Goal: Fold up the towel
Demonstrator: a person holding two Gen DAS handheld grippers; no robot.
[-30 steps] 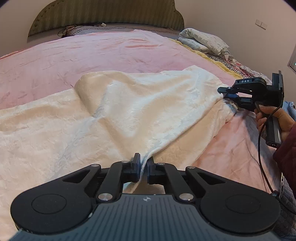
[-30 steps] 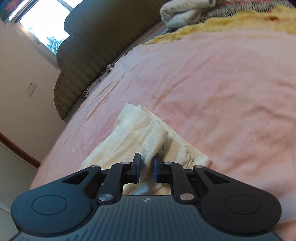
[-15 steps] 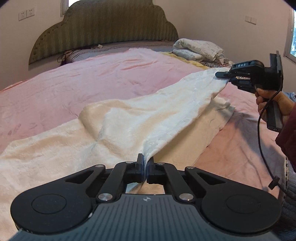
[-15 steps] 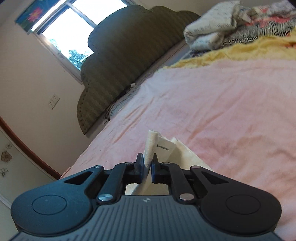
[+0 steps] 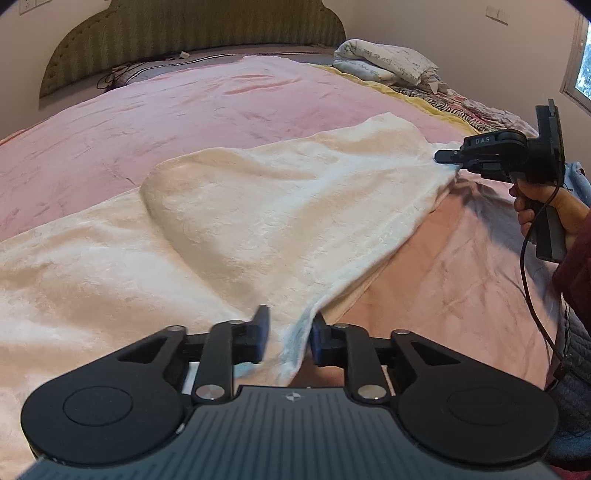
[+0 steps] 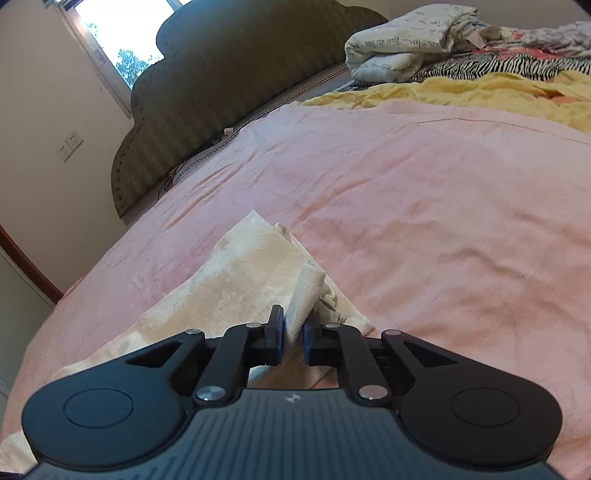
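Note:
A cream towel point(image 5: 258, 221) lies across the pink bed, its right part folded over itself into a raised flap. My left gripper point(image 5: 290, 338) is open at the near edge, and the towel's edge lies loose between its spread fingers. In the left wrist view my right gripper point(image 5: 445, 157) is held by a hand point(image 5: 546, 206) at the far right, pinching the towel's far corner. In the right wrist view the right gripper point(image 6: 293, 334) is shut on a bunched fold of the towel point(image 6: 243, 280), just above the bed.
A pink bedspread point(image 5: 184, 110) covers the bed, with a dark padded headboard point(image 5: 184, 33) behind. Folded bedding point(image 5: 384, 62) and yellow and zebra-striped covers point(image 6: 498, 74) sit at the far right. A cable point(image 5: 528, 280) hangs from the right gripper near a dark red sleeve.
My left gripper has opened and let go of the towel's edge. The right gripper has come down from its raised position with the corner still pinched, and the lifted flap has settled lower.

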